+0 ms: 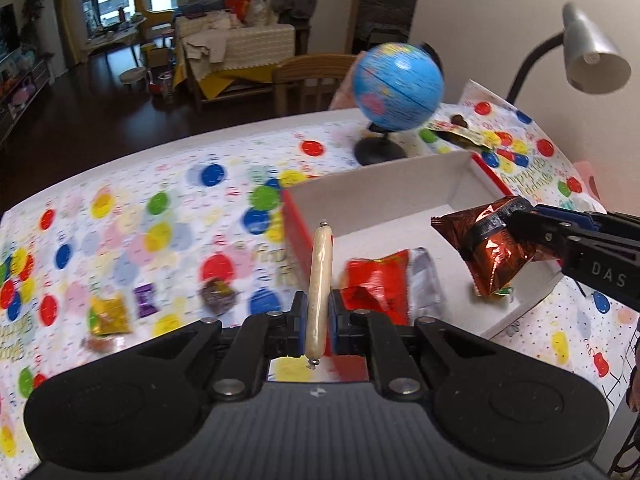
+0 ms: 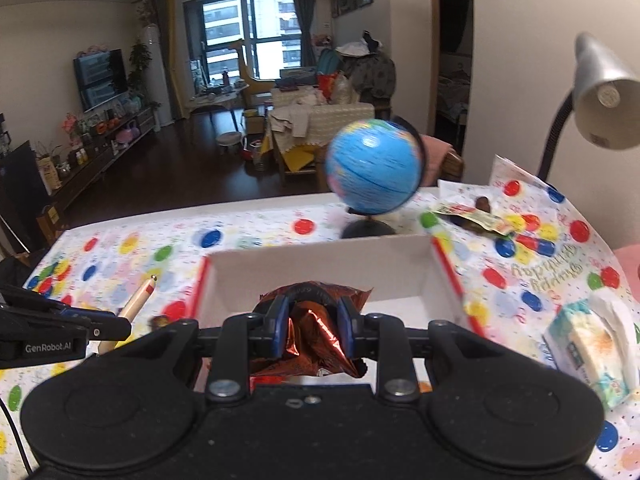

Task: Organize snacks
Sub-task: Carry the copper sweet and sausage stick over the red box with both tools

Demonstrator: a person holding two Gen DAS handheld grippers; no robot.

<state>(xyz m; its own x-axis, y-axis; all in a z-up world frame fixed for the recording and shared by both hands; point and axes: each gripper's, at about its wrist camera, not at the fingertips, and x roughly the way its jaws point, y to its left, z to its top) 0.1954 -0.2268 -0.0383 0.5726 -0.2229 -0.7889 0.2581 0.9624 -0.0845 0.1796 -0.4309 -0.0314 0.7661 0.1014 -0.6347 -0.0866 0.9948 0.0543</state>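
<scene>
My left gripper (image 1: 318, 320) is shut on a pale sausage stick (image 1: 320, 280), held upright just left of the white box with red sides (image 1: 380, 200). My right gripper (image 2: 312, 326) is shut on a copper-brown foil snack bag (image 2: 316, 320) above the box (image 2: 320, 268). In the left wrist view that bag (image 1: 492, 256) hangs over the box's right part in the right gripper (image 1: 520, 220). A red and silver packet (image 1: 384, 288) lies in the box. The sausage (image 2: 138, 300) and left gripper (image 2: 120, 326) show at left in the right wrist view.
A blue globe (image 1: 398, 88) stands behind the box. Small wrapped snacks (image 1: 108, 314) lie on the dotted tablecloth (image 1: 160, 200) at left, more wrappers (image 1: 460, 132) at the back right. A desk lamp (image 1: 588, 52) stands right. A tissue pack (image 2: 588, 344) lies right of the box.
</scene>
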